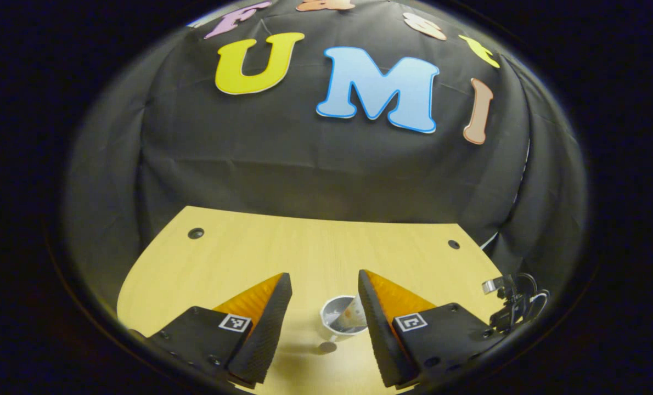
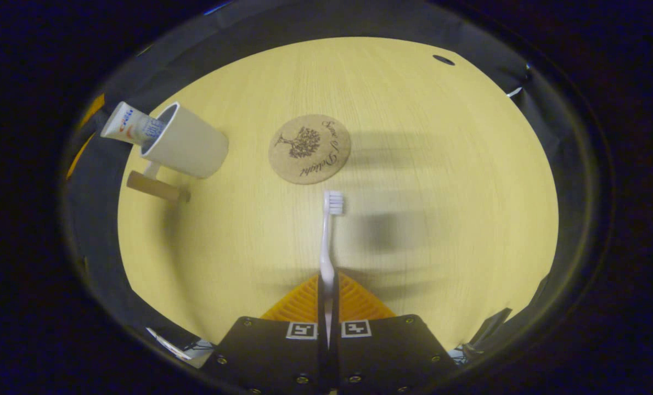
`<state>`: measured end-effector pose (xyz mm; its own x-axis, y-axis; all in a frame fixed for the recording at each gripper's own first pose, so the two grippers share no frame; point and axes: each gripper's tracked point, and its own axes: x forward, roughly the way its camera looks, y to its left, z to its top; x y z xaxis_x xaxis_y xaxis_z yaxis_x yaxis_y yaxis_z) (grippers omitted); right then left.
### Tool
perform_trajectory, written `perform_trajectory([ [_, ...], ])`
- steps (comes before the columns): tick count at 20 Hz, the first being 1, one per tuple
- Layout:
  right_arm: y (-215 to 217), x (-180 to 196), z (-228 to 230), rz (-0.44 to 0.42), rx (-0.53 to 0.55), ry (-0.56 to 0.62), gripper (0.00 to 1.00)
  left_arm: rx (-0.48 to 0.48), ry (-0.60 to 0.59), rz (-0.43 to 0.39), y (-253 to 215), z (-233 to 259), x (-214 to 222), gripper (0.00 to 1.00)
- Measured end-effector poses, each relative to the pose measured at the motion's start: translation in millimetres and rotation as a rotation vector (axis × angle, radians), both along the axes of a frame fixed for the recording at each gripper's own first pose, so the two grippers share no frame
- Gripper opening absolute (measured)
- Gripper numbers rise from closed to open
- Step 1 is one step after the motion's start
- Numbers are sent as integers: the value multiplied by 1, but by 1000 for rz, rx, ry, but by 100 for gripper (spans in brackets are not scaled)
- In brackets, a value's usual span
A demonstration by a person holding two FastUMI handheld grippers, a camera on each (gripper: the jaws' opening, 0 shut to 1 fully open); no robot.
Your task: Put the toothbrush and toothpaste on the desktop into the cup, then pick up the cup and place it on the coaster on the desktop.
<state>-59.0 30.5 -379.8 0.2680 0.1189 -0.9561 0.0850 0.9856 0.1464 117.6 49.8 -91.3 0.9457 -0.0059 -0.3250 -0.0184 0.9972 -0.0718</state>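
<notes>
In the right gripper view my right gripper [image 2: 327, 282] is shut on the handle of a white toothbrush [image 2: 328, 236], whose bristle head points away toward a round cork coaster [image 2: 309, 148]. The brush hangs above the wooden desktop [image 2: 442, 181]. A beige cup [image 2: 186, 144] with a wooden handle stands at the left, with the toothpaste tube [image 2: 131, 125] sticking out of its mouth. In the left gripper view my left gripper [image 1: 324, 288] is open above the desk, and the cup [image 1: 342, 321] with the tube inside sits below, just by its right finger.
The desktop [image 1: 315, 247] has small round holes [image 1: 196, 233] near its far corners. A metal clip with cables [image 1: 510, 302] sits at the desk's right edge in the left gripper view. The black cloth wall rises behind the desk.
</notes>
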Motion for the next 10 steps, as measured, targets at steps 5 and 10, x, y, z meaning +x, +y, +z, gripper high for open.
perform_trajectory([
  [5,22,42,44,-22,60,-126,1,1,2,55,37,-1,-31,80],
  [10,43,100,100,-9,85,-263,1,2,16,121,79,-5,-66,80],
])
